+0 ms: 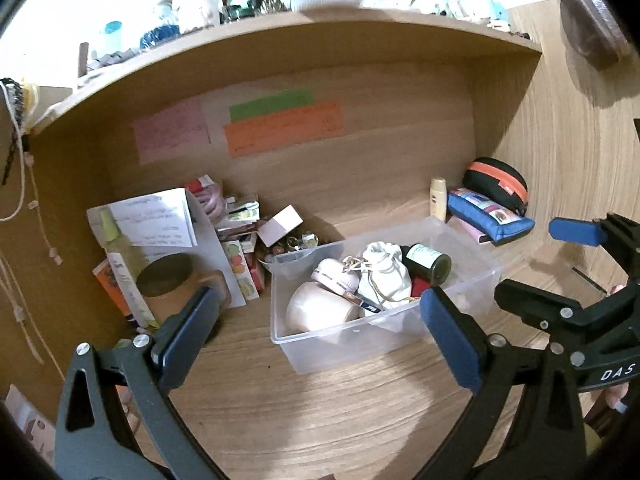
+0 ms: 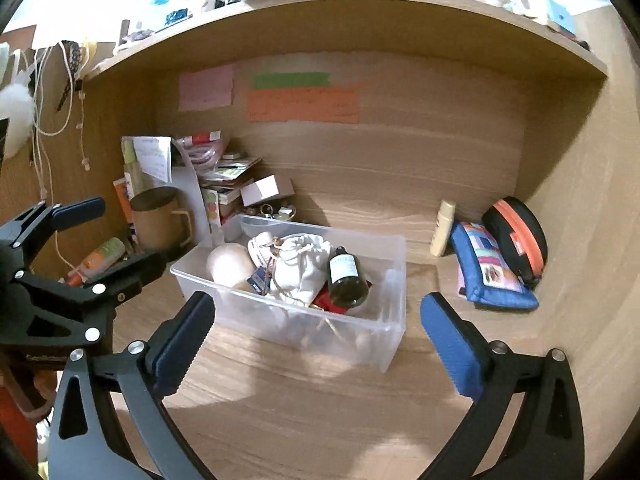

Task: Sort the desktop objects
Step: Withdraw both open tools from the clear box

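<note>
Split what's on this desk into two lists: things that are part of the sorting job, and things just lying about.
Part of the job:
- clear plastic bin
- white drawstring pouch
- dark bottle
- cream bottle
- blue pencil case
- black and orange case

Lying about:
- sticky notes
- lidded mug
- hanging cords

The worktop (image 2: 320, 400) was pale oak with a streaked grain. The bin (image 2: 384, 332) was clear plastic. Inside it lay a white cloth pouch (image 2: 300, 268), a dark green bottle (image 2: 346, 280) with a pale label, and something red (image 2: 330, 304), perhaps a box. At three o'clock sat a blue pencil case (image 2: 492, 276) with a multicoloured patch and a black case (image 2: 516, 236) trimmed in orange. Pink (image 1: 172, 136), green (image 1: 270, 105) and orange (image 1: 284, 128) notes hung at twelve. Both claws, left (image 1: 316, 334) and right (image 2: 316, 344), bore blue pads on black arms.
</note>
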Motion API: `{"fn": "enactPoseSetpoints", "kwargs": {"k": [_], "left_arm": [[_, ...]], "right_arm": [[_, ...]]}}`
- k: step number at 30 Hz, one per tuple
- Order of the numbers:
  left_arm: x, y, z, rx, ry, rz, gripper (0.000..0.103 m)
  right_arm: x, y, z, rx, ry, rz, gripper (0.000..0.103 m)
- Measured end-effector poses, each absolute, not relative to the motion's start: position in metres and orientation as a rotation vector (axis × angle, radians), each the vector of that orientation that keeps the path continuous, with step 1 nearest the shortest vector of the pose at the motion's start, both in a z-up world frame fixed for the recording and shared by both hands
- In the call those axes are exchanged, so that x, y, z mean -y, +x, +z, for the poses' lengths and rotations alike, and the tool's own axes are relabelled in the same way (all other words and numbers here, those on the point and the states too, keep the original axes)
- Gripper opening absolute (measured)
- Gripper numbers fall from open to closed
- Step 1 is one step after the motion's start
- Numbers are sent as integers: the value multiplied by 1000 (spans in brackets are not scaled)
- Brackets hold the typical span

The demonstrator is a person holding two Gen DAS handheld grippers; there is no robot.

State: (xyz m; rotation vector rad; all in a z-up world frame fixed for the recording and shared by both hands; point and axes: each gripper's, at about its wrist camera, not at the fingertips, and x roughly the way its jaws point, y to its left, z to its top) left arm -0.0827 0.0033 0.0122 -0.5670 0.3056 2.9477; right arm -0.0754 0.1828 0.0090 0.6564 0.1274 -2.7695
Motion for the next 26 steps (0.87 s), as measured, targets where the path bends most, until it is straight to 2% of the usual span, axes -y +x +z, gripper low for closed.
{"fn": "enactPoseSetpoints", "kwargs": {"k": [11, 26], "left_arm": [[3, -75, -1, -186, -595, 2908, 103], [-4, -91, -8, -187, -598, 2918, 103]], "right_arm": [[-201, -59, 10, -19, 656, -2834, 103], [-201, -80, 3, -47, 705, -2800, 103]]}}
